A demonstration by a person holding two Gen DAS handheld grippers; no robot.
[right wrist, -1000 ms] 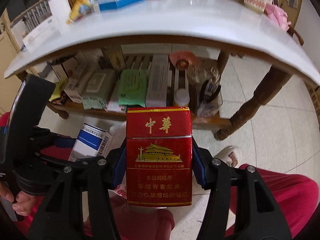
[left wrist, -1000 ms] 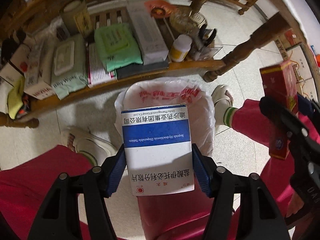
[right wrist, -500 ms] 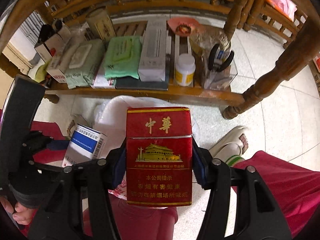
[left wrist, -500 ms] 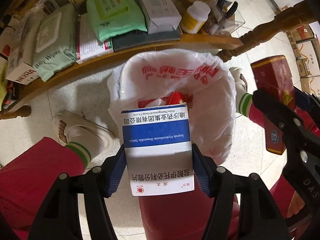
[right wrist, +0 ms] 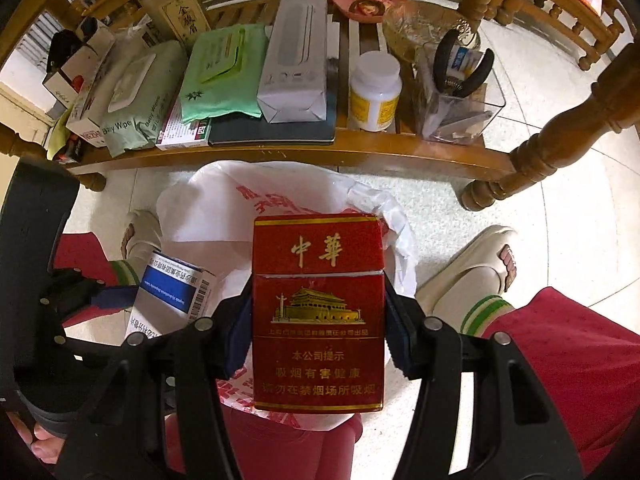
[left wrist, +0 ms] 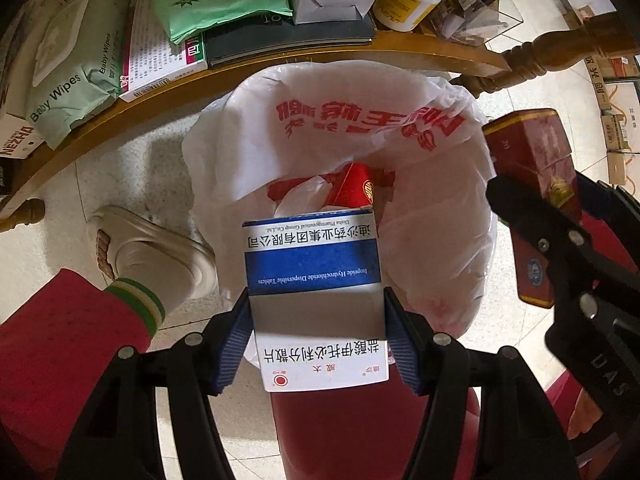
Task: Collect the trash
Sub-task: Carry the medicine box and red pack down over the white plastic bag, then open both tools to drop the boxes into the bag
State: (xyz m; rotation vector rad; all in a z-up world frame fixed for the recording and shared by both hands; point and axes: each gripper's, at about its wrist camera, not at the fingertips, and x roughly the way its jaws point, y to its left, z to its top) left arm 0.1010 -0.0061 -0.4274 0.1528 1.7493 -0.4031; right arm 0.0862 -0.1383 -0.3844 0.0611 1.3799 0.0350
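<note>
The left gripper (left wrist: pixel 318 344) points steeply down, its blue-padded fingers (left wrist: pixel 236 342) pinching a white and blue medicine box (left wrist: pixel 314 280) by its two side faces. The box hangs over the near rim of the bin (left wrist: pixel 440 240), which is lined with a white plastic bag printed in red. Inside the bin lie a red packet (left wrist: pixel 354 190) and some crumpled white wrapping just beyond the box's far end.

The right gripper (right wrist: pixel 318 340) also points down, its fingers (right wrist: pixel 400 340) clamped on the sides of a red cigarette pack (right wrist: pixel 318 312) with gold lettering. The pack hangs above the bin (right wrist: pixel 224 216), toward its right side, with the medicine box (right wrist: pixel 172 300) beside it on the left.

Behind the bin runs a low wooden shelf (right wrist: pixel 400 152) carrying baby wipes (right wrist: pixel 132 112), a green pack (right wrist: pixel 224 80), a long white box (right wrist: pixel 296 56), a white and yellow pill bottle (right wrist: pixel 374 92) and a clear container with pliers (right wrist: pixel 460 96). The person's slippered feet (left wrist: pixel 152 256) in red trousers stand on either side of the bin on the tiled floor.
</note>
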